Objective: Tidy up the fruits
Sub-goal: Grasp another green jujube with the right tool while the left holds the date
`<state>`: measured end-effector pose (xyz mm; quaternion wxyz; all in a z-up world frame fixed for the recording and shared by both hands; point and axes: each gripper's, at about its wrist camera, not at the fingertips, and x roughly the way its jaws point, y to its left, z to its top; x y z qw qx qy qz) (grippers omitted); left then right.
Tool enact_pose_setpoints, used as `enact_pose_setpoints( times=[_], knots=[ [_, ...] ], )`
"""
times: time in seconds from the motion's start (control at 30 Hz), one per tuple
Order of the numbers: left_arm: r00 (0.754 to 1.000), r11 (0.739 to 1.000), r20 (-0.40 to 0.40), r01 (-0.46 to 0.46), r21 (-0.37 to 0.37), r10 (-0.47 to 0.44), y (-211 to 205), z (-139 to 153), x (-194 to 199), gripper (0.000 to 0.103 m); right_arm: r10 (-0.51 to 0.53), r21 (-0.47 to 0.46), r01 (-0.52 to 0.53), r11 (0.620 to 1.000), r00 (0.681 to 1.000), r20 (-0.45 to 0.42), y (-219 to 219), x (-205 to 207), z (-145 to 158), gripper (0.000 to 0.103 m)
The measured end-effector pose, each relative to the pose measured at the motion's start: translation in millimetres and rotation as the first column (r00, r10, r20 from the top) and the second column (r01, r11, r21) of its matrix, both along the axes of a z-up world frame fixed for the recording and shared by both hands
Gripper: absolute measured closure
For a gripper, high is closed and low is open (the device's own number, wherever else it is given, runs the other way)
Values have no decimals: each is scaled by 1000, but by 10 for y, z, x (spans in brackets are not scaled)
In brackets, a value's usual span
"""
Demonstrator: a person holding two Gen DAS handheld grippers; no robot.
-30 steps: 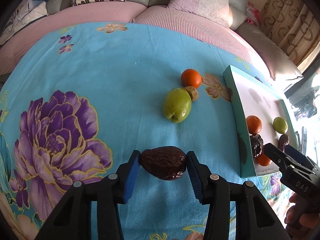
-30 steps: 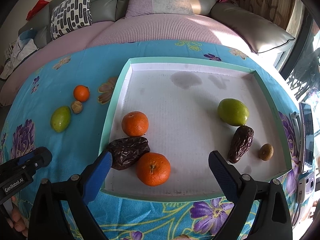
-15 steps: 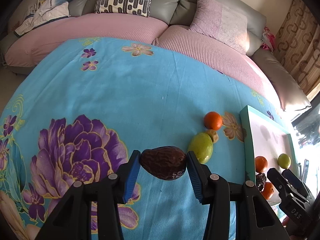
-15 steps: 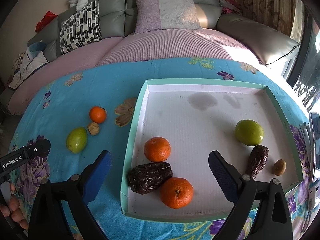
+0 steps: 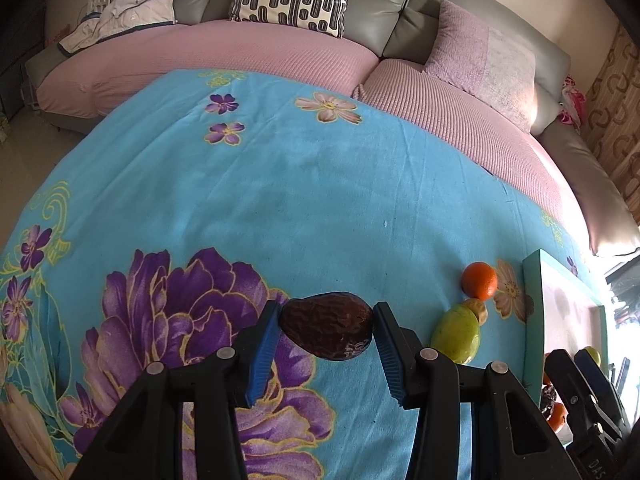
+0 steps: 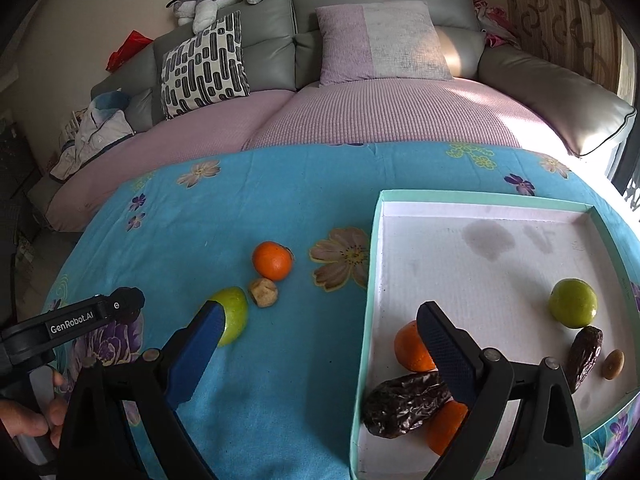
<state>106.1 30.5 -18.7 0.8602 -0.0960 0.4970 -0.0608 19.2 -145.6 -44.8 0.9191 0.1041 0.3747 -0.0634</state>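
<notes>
Wrinkled dark date (image 5: 326,331) sits pinched between the blue pads of the left gripper (image 5: 325,344), lifted over the purple flower on the blue cloth (image 5: 280,184). It looks light, soft and a bit sticky, so a gentle squeeze across its middle should suit. To its right on the cloth lie a green fruit (image 5: 457,338), an orange (image 5: 479,280) and a small brown piece (image 6: 263,292), between it and the tray (image 6: 370,280). Right gripper (image 6: 320,344) hangs empty, jaws wide apart
</notes>
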Motion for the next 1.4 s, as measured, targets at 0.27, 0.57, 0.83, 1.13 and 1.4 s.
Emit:
enact_pose_setpoints(
  times=[0.27, 0.57, 0.83, 1.13, 1.4],
  knots=[
    [998, 998, 6, -60, -2, 60, 160, -9, 150, 53, 37, 7, -37, 999, 999, -1, 198, 175, -59, 6],
    [994, 994, 1, -108, -23, 108, 317, -6, 220, 53, 57, 37, -56, 998, 998, -28, 329, 296, -177, 15],
    [994, 994, -12, -106, -40, 106, 311, -13, 212, 53, 88, 33, -85, 996, 993, -80, 493, 424, -361, 23],
    [993, 992, -28, -113, -49, 112, 322, -45, 221, 53, 113, -3, -114, 993, 985, -130, 676, 505, -527, 26],
    [992, 992, -32, -120, -48, 119, 322, -59, 216, 53, 111, -59, -120, 991, 984, -142, 737, 519, -563, 28]
  ],
)
